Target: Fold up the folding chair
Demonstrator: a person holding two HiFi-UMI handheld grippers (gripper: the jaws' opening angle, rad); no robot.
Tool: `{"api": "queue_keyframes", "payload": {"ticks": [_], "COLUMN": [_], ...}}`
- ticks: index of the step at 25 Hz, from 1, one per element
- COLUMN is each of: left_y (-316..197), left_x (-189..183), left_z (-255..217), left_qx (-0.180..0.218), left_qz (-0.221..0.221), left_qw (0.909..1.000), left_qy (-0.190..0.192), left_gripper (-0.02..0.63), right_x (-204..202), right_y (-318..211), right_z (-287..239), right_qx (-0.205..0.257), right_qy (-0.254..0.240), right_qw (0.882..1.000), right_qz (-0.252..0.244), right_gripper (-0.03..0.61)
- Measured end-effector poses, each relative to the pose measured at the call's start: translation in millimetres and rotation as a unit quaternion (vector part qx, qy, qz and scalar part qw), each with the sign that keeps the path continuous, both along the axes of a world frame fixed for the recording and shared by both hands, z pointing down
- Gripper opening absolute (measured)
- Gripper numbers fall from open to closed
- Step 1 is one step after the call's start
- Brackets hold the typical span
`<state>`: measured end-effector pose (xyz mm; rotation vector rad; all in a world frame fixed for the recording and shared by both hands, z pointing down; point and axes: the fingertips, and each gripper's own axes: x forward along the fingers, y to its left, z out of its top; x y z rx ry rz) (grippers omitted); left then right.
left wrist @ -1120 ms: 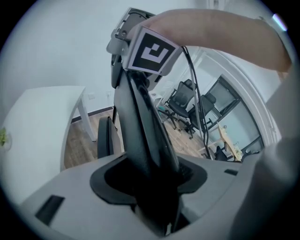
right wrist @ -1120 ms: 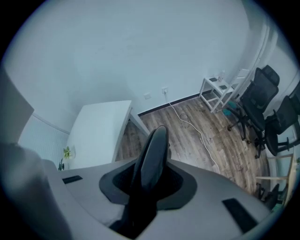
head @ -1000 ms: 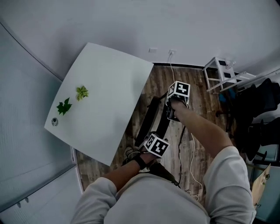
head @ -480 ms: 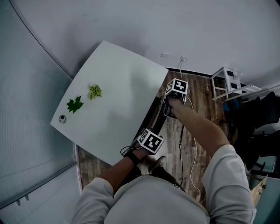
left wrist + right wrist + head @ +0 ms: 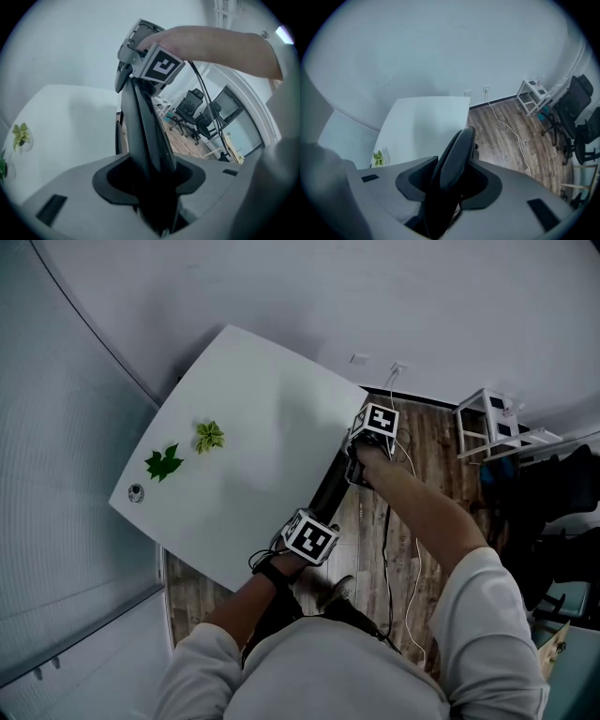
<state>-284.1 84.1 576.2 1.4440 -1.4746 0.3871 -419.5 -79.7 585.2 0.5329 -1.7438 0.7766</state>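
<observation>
Head view: folded black chair (image 5: 330, 491) at the 4 o'clock edge of the white table (image 5: 253, 427); left gripper (image 5: 309, 532) clamps it, jaws closing; right gripper (image 5: 359, 465) loosens, jaws opening around it; a one-sided hold may topple it.

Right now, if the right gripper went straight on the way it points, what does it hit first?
The chair: its black edge sits between the opening jaws of the right gripper. Past that, probably the wood floor beside the table, though depth is unclear.
</observation>
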Motion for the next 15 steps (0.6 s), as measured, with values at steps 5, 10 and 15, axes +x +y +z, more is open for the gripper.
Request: {"api": "queue_keyframes", "payload": {"ticks": [5,10,15], "left_y": [-7.4,-1.8,9.4], "left_x": [-8.5,-14.3,-24.2], "left_z": [-1.9,-10.8,-39.2], "left_qx": [0.004,-0.001,-0.011], "left_qz": [-0.001,0.01,0.023], "left_qw": [0.9997,0.9971,0.9848], "left_qy": [-0.023,-0.076,-0.172], "left_gripper": [0.199,0.225,0.285], "right_x": [-5.8,3.7,39.8], "right_y": [-5.7,1.8,-15.2], "right_z": [-5.1,-25.8,-66.6], "right_qx": [-0.012,-0.032,-0.015], "right_qy": [-0.034,-0.08,-0.156], "right_qw": [0.999,0.995,0.985], "right_qz": [-0.017,-0.057,-0.072], "right_gripper": [0.224,0.305,0.314]}}
